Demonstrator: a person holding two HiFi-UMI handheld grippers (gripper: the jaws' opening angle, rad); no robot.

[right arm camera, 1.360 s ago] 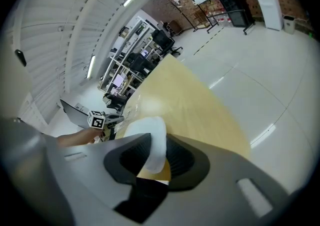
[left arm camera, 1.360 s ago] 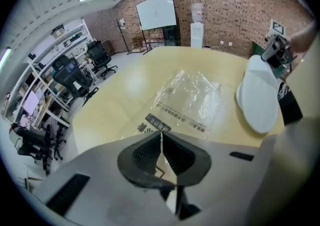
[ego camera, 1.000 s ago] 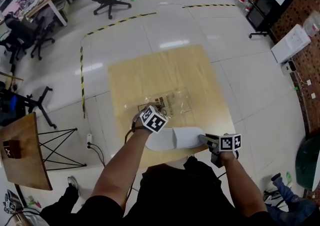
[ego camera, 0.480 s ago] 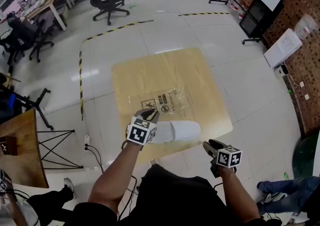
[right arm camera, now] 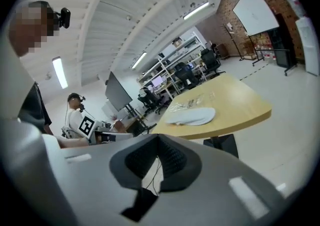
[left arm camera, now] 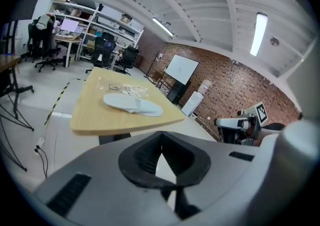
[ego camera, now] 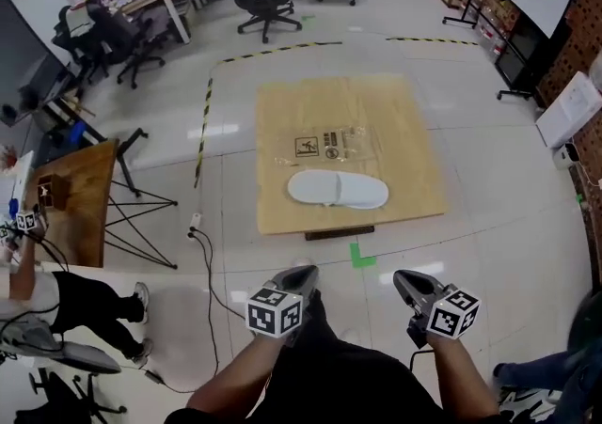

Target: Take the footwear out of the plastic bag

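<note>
Lying long axis left-to-right on the table (ego camera: 404, 131) beside the plastic bag (ego camera: 331, 144), the slipper (ego camera: 337, 189) points toe rightward; the jaws of the left gripper (ego camera: 303, 273) and the right gripper (ego camera: 404, 278) have just closed, empty.

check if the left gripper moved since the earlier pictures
Yes. The left gripper was over the table by the slipper; now it sits off the table's near edge, toward the person. Its jaws just closed, empty.

Open floor (ego camera: 282, 258) lies near the counter (ego camera: 414, 131). At its middle, white slippers (ego camera: 337, 189) and, just beyond, a plastic bag (ego camera: 343, 143) obstruct.
</note>
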